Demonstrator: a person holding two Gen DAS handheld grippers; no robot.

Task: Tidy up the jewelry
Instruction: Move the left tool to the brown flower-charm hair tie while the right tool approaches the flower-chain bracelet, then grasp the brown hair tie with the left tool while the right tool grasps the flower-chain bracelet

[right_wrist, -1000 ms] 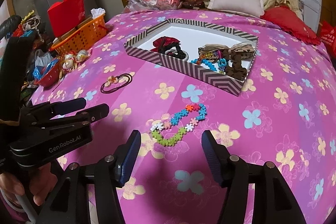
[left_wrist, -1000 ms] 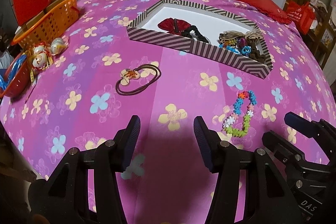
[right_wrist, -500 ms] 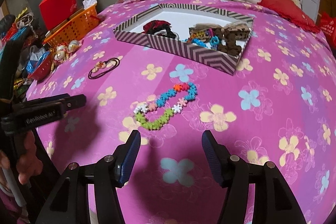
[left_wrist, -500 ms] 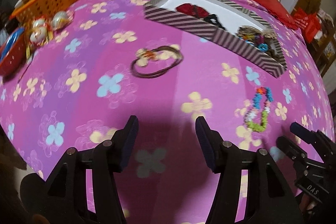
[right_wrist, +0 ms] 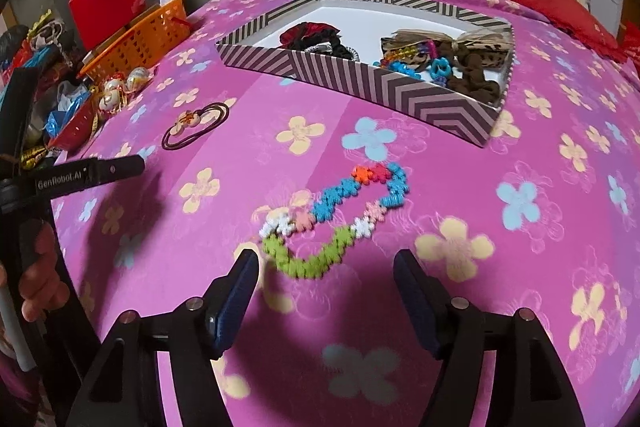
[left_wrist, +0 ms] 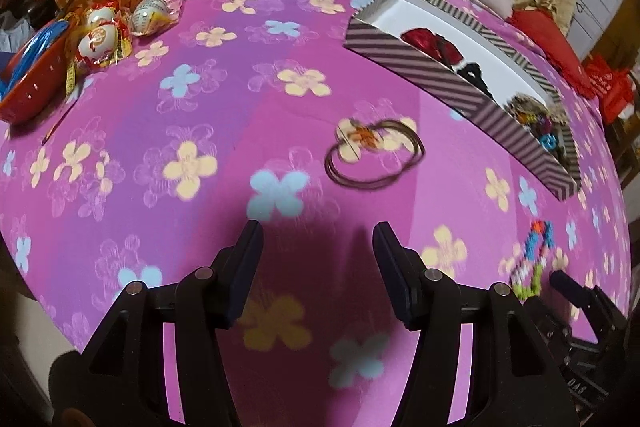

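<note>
Pink flowered cloth (right_wrist: 400, 307) covers the whole work surface. Striped box (right_wrist: 400, 83), far centre, is already loaded with hair ties and bands. Two pieces lie loose outside it: a coloured flower-bead bracelet (right_wrist: 336, 215) just beyond the right gripper (right_wrist: 322, 275), and a brown cord loop (left_wrist: 374, 157) farther out ahead of the left gripper (left_wrist: 316, 247). Both grippers are seen spread wide, nothing held. Approach step is judged in hand; next, descent over the bracelet and closing are called for. Box contents are tangled, hard to itemise; left view is blurred.
</note>
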